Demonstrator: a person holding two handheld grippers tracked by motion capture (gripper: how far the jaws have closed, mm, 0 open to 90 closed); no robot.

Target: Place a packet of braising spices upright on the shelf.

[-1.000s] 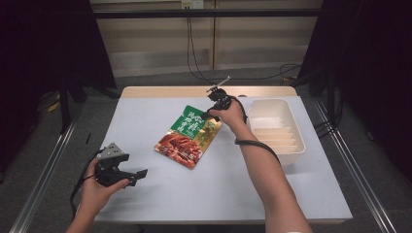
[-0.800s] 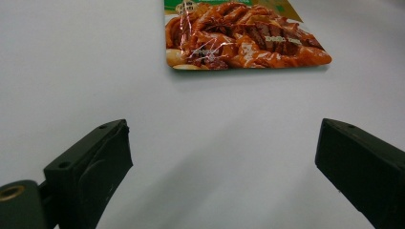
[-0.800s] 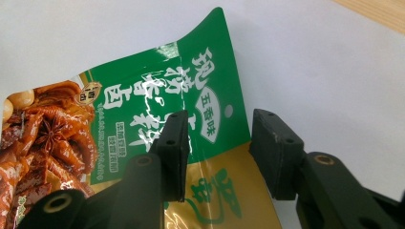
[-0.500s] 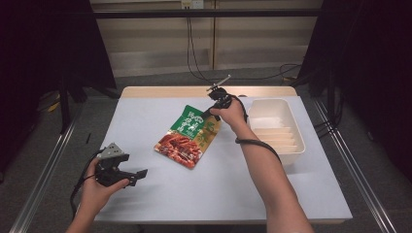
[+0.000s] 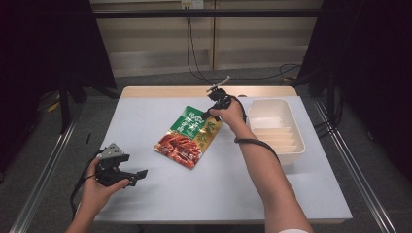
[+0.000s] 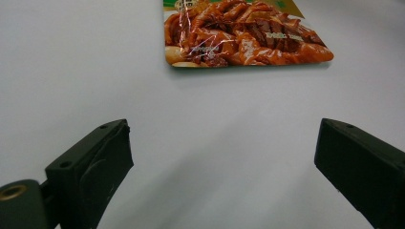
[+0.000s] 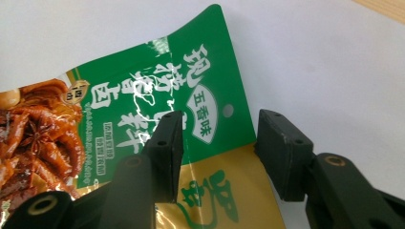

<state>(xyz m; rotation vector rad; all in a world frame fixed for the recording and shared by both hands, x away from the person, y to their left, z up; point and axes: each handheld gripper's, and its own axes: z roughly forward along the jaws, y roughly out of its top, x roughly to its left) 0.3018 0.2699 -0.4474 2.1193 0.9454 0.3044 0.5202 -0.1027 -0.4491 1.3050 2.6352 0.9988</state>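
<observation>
A food packet point(image 5: 187, 138), green at the top with a picture of red-brown meat below, lies flat mid-table. My right gripper point(image 5: 210, 114) is at its far green end. In the right gripper view the jaws point(image 7: 217, 124) stand partly open over the packet's point(image 7: 143, 95) top corner; one jaw is above the green print, the other by the packet's edge. They have just been opening, and the pads do not press the packet. My left gripper point(image 5: 138, 174) rests open near the table's front left. Bare table lies between its jaws point(image 6: 224, 143), with the packet's point(image 6: 248, 36) meat end farther off.
A white ribbed tray point(image 5: 291, 145) stands at the right of the pale table point(image 5: 233, 184), next to the right hand. Cables run along the floor behind the table. Metal rails flank both sides.
</observation>
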